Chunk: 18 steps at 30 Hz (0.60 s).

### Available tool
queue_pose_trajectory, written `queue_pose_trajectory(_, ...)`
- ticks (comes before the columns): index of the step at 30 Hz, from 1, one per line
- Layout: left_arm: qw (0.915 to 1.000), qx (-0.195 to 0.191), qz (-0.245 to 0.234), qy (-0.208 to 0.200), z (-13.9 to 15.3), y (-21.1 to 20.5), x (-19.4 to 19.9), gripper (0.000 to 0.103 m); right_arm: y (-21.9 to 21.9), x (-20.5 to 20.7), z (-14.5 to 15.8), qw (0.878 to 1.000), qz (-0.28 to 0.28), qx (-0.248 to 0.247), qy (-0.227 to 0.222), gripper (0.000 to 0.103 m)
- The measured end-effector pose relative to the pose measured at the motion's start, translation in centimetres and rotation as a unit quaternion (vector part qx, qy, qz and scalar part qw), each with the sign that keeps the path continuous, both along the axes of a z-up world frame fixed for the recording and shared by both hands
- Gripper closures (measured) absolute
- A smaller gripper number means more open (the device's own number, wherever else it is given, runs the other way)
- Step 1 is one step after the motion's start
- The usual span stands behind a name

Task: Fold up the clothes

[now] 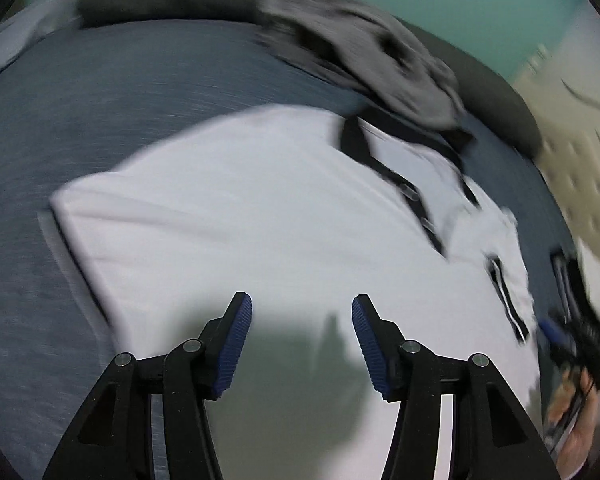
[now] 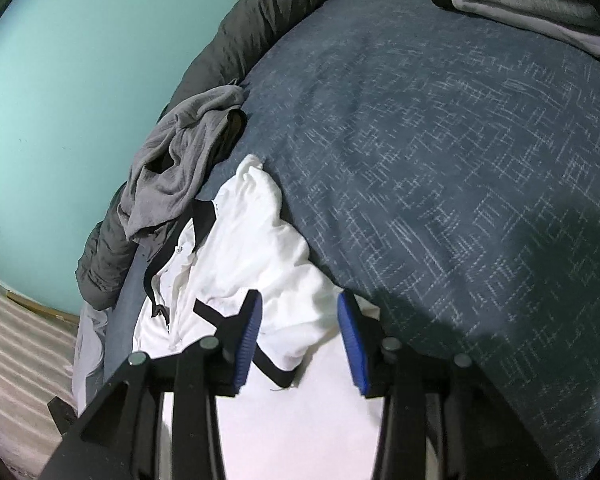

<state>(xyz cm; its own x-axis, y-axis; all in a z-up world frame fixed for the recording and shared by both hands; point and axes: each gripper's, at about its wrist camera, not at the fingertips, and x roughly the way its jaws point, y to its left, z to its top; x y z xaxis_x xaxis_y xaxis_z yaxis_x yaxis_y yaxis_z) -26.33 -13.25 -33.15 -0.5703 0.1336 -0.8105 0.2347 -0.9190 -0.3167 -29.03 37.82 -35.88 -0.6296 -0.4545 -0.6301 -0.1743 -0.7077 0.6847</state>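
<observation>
White shirt [image 1: 228,200] lies part-folded on your blue bedspread [image 2: 440,140] beside the grey garment [image 2: 180,160], both grippers [image 1: 302,344] [image 2: 300,340] parted and empty; dragging its bunched collar could undo the fold.

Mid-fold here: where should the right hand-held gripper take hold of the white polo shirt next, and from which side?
Probably grip the bunched sleeve edge with black trim of the white polo shirt. It lies raised between the open right hand-held gripper, so come straight down from above. The flat body offers no ridge.
</observation>
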Motion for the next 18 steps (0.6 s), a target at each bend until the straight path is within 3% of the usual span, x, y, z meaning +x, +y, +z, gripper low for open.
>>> queue_pose_trajectory(10, 0.9958, -0.009, 0.091, 0.003, -0.7, -9.3, 1.7, 0.046, -1.0, -0.1, 0.3, 1.0, 0.018, 0.001, 0.01, 0.063)
queue_pose_trajectory(18, 0.9904, -0.016, 0.137, 0.001, -2.2, -12.7, 1.6, 0.046, -1.4, -0.1, 0.1, 1.0, 0.025, 0.0, 0.009, 0.063)
